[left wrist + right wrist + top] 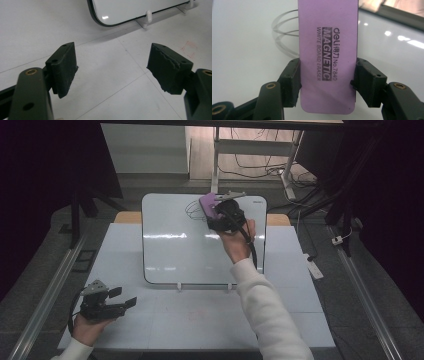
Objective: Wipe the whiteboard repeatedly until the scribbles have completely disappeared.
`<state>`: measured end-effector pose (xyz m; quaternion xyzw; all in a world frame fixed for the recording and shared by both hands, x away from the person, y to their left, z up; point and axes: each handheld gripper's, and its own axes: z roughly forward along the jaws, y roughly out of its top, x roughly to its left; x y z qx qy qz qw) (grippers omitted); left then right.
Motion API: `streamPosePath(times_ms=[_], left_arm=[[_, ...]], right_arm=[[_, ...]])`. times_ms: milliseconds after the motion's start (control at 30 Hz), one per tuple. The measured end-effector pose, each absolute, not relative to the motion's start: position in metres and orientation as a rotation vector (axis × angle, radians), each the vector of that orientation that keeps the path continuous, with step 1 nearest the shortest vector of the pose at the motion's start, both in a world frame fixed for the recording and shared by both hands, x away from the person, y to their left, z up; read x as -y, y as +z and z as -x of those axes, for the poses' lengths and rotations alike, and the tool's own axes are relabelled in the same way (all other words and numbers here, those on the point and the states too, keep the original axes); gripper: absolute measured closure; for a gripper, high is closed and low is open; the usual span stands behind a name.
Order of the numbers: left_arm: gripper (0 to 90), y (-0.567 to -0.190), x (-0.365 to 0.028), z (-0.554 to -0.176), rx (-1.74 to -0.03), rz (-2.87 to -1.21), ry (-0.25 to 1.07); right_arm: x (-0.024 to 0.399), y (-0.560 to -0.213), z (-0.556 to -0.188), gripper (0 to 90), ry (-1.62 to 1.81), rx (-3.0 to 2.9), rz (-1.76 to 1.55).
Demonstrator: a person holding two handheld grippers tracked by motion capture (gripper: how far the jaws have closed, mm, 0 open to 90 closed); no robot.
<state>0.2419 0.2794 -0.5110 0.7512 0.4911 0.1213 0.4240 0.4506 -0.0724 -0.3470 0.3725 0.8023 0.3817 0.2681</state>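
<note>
At about one o'clock on the whiteboard (pixel 170 255), near its top edge, the right gripper (pixel 214 209) holds a purple magnetic whiteboard eraser (pixel 209 203) against the board face. Its jaws are clamped on the eraser's two long sides — the right gripper view shows both pads tight against the purple body (pixel 327 50), roughly a third of the way up from its near end, with the printed label facing the camera. Looped marker lines (pixel 194 210) lie at nine o'clock of the eraser, partly under it in the right gripper view (pixel 284 37).

Handling assessment: the eraser appears light and rigid, a flat block with smooth plastic flanks that could slip under a loose pinch. The present hold across the narrow width looks sound — it leaves the wiping face flat to the board. Being magnetic, it will likely drag on the board and resist lifting; a firm grip and steady pressure are advised.

At seven o'clock on the table (pixel 200 320), the left gripper (pixel 124 298) rests in the person's hand, jaws spread wide with nothing between them — bare tabletop shows between the pads (pixel 63 67) in its own view.
</note>
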Motion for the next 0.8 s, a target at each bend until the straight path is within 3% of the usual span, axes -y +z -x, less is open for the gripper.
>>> streamPosePath(times_ms=[200,600,800], left_arm=[[23.8,-0.511,-0.280,-0.242,-1.228,-1.878,0.306],[23.7,-0.511,-0.280,-0.242,-1.229,-1.875,0.306],[23.7,-0.511,-0.280,-0.242,-1.228,-1.882,0.305]], right_arm=[[0.041,-0.359,-0.440,41.3,1.004,-2.250,-0.917],[0.076,-0.341,-0.453,41.2,1.013,-2.117,-1.003],[0.049,-0.347,-0.449,41.3,0.995,-2.209,-0.917]])
